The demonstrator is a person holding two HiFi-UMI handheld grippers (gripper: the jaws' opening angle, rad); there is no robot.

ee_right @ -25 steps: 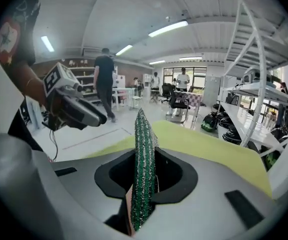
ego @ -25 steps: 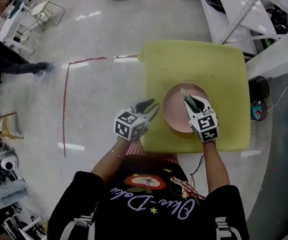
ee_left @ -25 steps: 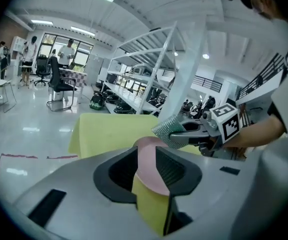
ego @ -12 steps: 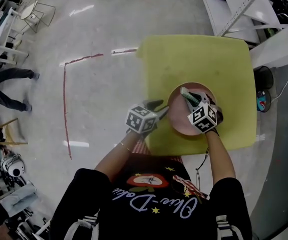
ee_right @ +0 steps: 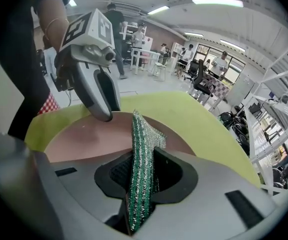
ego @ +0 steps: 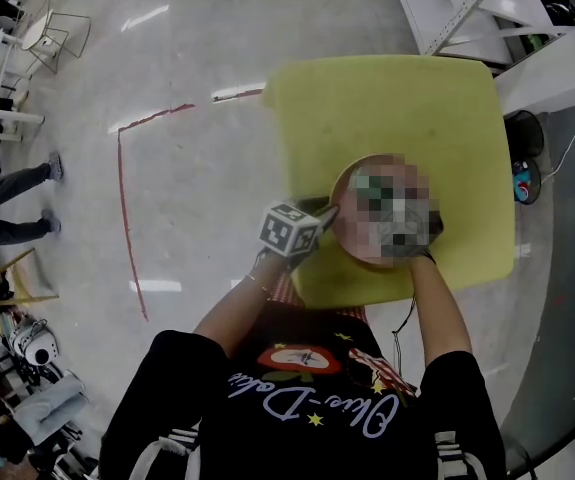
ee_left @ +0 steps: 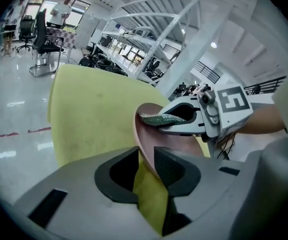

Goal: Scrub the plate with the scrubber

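Both bare forearms reach forward from the torso, the left forearm [ego: 229, 313] angled toward one o'clock and the right forearm [ego: 439, 303] toward eleven, which brings the two grippers close together. The left gripper [ee_left: 145, 160], at nine o'clock of the right one, is closing its jaws with the plate [ee_left: 148, 134] rim between them, a gap showing beside one jaw. The right gripper [ee_right: 142, 159] is clamped on the scrubber [ee_right: 139, 134].

Your yellow-green table [ego: 387, 108] stands on a glossy grey floor [ego: 197, 58]. A red tape line [ego: 120, 198] runs along the floor on your left and bends at a corner. There's a white shelving rack [ego: 467, 3] past the table's far right corner. Someone's legs [ego: 12, 203] are at far left. Further back you've got a black office chair [ee_left: 43, 36] and a person in white [ee_left: 63, 11].
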